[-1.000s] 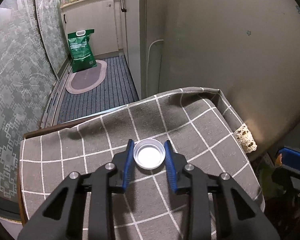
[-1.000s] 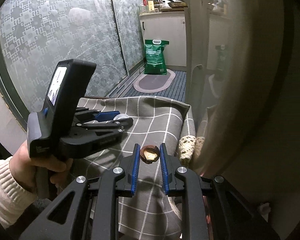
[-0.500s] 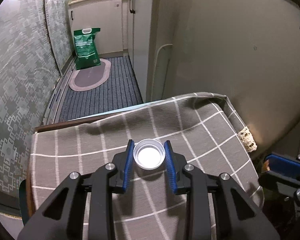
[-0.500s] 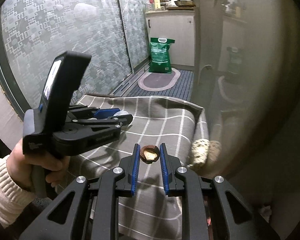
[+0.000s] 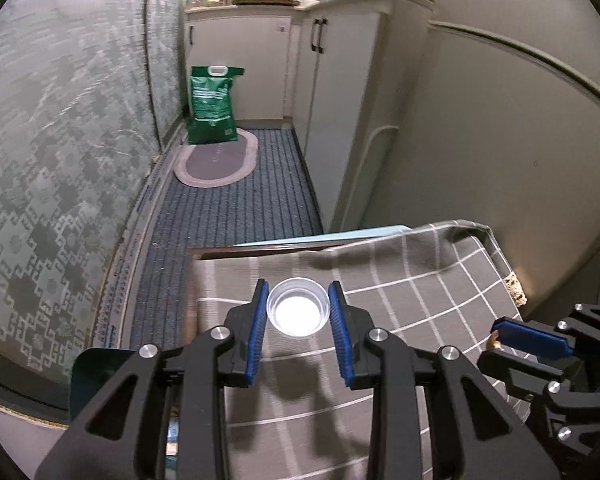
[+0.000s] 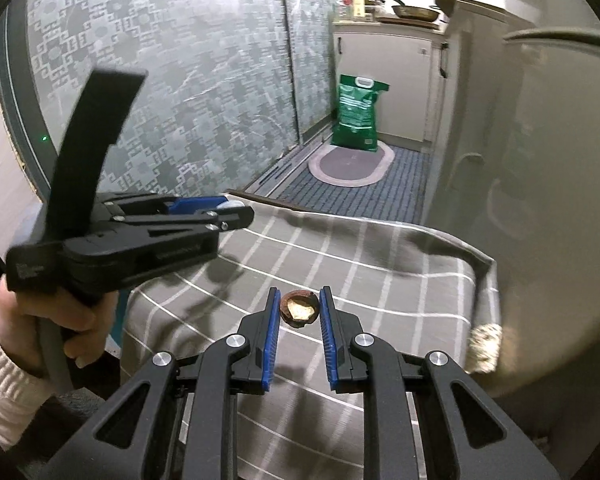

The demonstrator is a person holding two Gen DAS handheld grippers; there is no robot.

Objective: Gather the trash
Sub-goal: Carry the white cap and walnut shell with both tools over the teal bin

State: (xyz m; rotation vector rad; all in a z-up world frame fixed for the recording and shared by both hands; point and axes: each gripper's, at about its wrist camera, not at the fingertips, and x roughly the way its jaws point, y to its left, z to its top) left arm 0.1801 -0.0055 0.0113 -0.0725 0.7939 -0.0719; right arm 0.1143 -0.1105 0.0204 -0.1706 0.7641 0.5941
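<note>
Above the checked cloth (image 5: 400, 320), left tongs (image 5: 298, 308) clamp a bottle cap (image 5: 298, 312) – right tongs (image 6: 300, 310) pinch a nutshell (image 6: 300, 308) – both lifted clear, likely for binning.

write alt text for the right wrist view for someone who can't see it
The right gripper holds a brown nutshell piece between its blue pads above a grey checked tablecloth. At left, a hand in a white sleeve holds the left gripper, shut on a small clear cup. Beyond, a green bag stands by an oval mat.
</note>
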